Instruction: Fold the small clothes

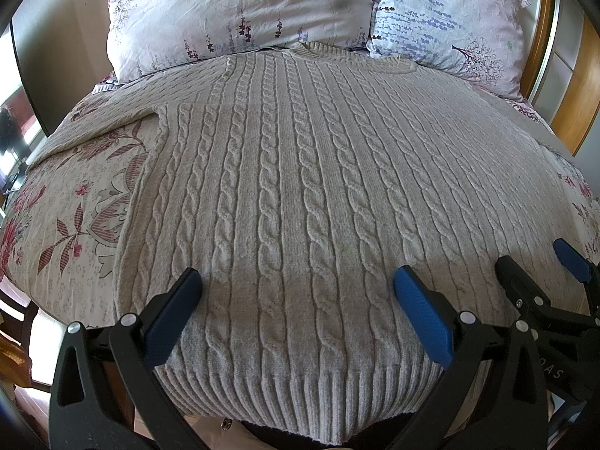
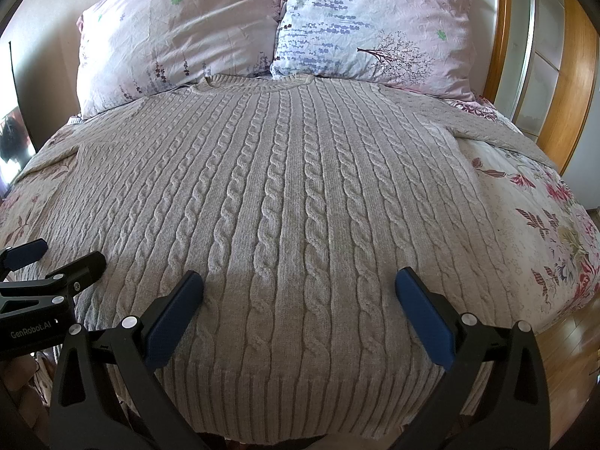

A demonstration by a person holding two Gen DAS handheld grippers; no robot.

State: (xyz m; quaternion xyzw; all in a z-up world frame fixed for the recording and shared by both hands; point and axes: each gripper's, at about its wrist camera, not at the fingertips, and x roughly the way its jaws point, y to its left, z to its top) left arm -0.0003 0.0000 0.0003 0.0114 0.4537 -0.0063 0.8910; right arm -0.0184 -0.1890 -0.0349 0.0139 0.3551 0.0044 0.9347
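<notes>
A beige cable-knit sweater [image 1: 292, 172] lies flat and face up on the bed, collar toward the pillows, ribbed hem at the near edge. Its sleeves spread out to both sides. My left gripper [image 1: 296, 277] hovers open over the hem's left half, nothing between its blue pads. My right gripper [image 2: 300, 277] is open above the hem's right half of the same sweater [image 2: 292, 187], also holding nothing. Each gripper shows in the other's view: the right gripper [image 1: 540, 258] at the right edge, the left gripper [image 2: 63, 255] at the left edge.
The floral bedspread [image 1: 75, 202] shows on both sides of the sweater. Two patterned pillows [image 1: 232, 11] [image 2: 367, 26] lean at the head of the bed. A wooden headboard frame [image 2: 573, 86] rises on the right, wooden floor [image 2: 562, 337] beside the bed.
</notes>
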